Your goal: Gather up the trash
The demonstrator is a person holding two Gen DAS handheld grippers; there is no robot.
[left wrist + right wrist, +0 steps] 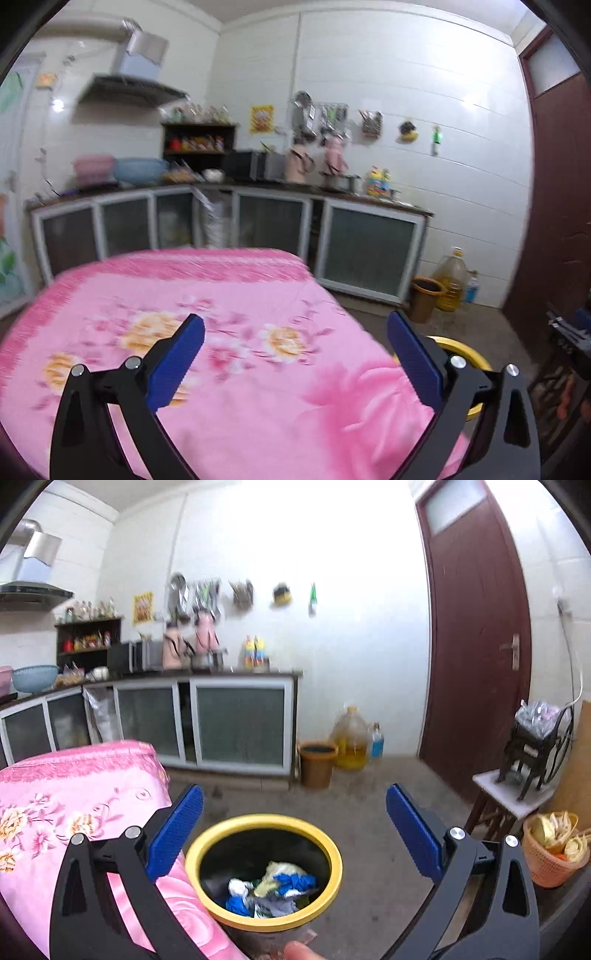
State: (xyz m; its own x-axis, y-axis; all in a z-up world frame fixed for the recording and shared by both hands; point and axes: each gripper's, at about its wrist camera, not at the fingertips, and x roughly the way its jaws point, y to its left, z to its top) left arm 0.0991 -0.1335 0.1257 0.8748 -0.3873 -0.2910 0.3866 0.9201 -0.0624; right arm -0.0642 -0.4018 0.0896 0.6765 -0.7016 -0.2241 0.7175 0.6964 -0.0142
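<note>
Trash (271,890), crumpled blue/white/yellow bits, sits at the bottom of the yellow-rimmed bin (334,867) on the floor, touching the pink-clothed surface (240,295). Both hand-held grippers, left (295,347) & right (294,825), are spread wide w/ nothing between. Surface shows no trash, so scan floor next, approach w/ jaws wide

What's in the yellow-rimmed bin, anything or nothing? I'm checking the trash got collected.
Not empty: crumpled blue, white and yellowish trash lies at the bottom of the yellow-rimmed bin, seen from above.
</note>
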